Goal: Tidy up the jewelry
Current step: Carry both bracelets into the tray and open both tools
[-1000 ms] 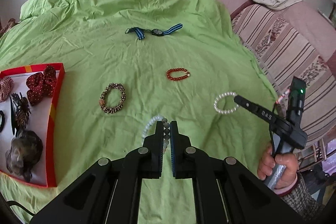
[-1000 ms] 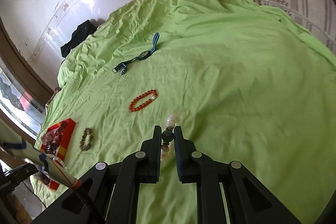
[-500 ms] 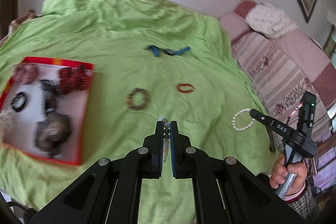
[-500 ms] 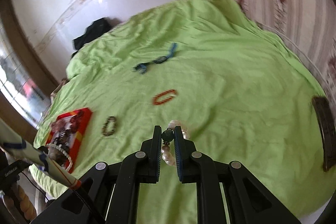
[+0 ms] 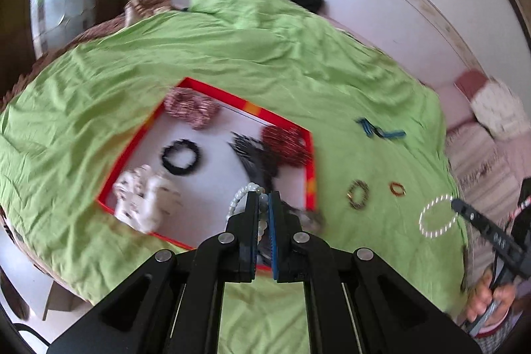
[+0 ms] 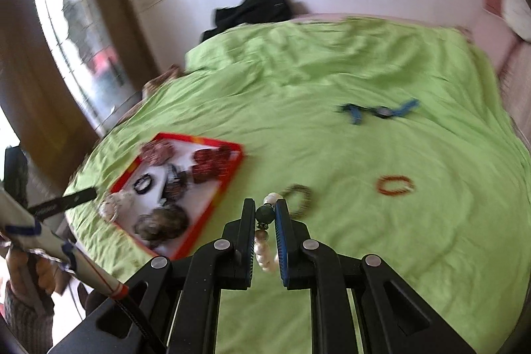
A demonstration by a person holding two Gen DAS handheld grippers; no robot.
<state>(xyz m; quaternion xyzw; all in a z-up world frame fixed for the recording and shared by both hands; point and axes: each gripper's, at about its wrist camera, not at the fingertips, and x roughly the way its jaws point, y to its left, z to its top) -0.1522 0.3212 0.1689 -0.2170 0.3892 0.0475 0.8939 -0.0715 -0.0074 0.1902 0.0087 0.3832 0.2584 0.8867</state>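
We have both bead bracelets off the bed now: the pale bracelet point(image 5: 247, 193) is pinched in the left tongs point(image 5: 264, 204), jaws closed tight on it, and the pearl bracelet point(image 6: 267, 241) hangs from the right tongs point(image 6: 265, 213), nearly closed on its dark green bead. A second ago both sat low over the green bedspread point(image 5: 298, 62) with the red tray point(image 5: 310, 168) off at the left edge; since then we've swung left and up, and the tray now sits dead ahead of the left tongs, pale bracelet hovering over its near white floor. The right tongs trail, short of the tray's right wall, over bare sheet beside the brown bracelet point(image 6: 300, 196). We read this as mid-transport, left drop-off next, right after. The tray already holds scrunchies and hair clips, so free floor is limited. Still on the bed: brown bracelet, orange bracelet point(image 6: 395, 184), blue-strap watch point(image 6: 380, 111). Both views are motion-blurred, so fine detail is unreliable.
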